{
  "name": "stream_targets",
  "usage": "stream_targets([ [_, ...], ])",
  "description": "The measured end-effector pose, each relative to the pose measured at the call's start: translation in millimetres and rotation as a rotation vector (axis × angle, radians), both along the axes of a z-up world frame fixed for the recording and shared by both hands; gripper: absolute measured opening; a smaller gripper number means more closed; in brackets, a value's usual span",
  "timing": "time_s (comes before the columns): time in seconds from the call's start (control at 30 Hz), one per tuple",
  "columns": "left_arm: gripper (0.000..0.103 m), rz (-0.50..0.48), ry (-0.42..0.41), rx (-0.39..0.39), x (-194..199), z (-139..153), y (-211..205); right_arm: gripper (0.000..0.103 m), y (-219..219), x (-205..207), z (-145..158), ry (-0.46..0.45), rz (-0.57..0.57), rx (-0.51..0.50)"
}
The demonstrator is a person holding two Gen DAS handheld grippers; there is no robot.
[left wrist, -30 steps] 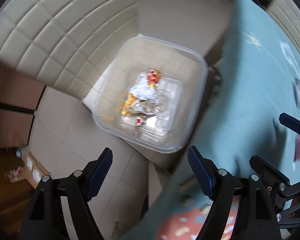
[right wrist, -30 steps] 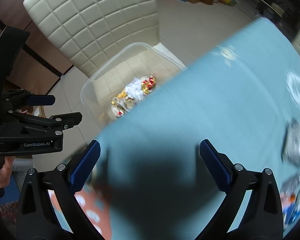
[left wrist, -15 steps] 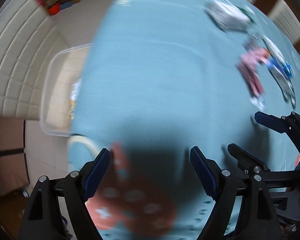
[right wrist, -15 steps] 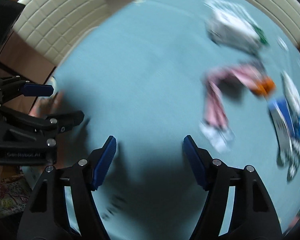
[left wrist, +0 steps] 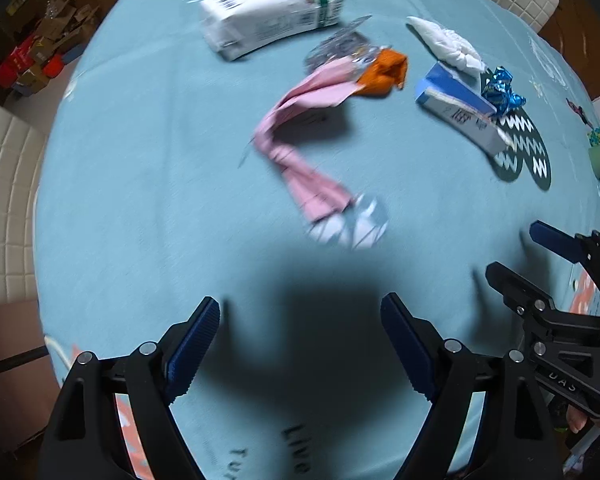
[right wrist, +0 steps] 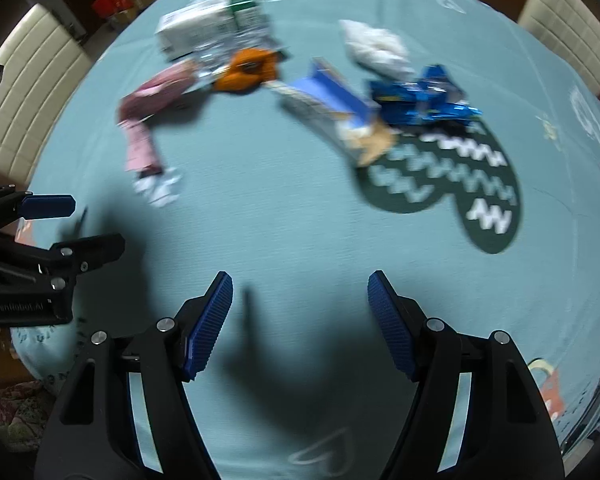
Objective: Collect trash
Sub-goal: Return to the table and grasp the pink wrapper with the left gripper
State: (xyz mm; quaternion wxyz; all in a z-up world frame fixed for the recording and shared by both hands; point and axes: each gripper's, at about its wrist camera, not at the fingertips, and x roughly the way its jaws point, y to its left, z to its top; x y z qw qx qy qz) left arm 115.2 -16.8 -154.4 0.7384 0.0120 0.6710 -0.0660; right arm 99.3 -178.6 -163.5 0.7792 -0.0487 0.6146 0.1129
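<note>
Left wrist view looks down on a teal tablecloth strewn with trash. The left gripper hangs over bare cloth with its blue pads spread wide and nothing between them. Just ahead of it lies a long pink wrapper, crumpled and bent, with a torn white and silver end nearest the gripper. Its far end touches an orange wrapper and a piece of crinkled foil. Beyond these lies a white carton with a green end, on its side. To the right are a flattened blue and white box, a white crumpled bag and a shiny blue foil wrapper, the last beside a dark green mat with white zigzags. The right gripper shows at the right edge. Right wrist view shows the right gripper also over bare cloth, its pads apart with nothing between them, the box and blue wrapper well ahead, partly blurred.
</note>
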Motion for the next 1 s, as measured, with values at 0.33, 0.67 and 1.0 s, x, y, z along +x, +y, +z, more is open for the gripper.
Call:
stream_targets([
  [0.33, 0.081, 0.033, 0.028, 0.032, 56, -9, -9, 0.07, 4, 65, -8, -0.008, 0.076, -0.012],
  [0.67, 0.077, 0.04, -0.008, 0.083, 97, -5, -3, 0.046, 20, 117, -9, -0.062, 0.146, -0.032],
  [1.0, 0.01, 0.029, -0.034, 0.065, 89, 11, -8, 0.01, 33, 97, -7, -0.079, 0.198, -0.009],
])
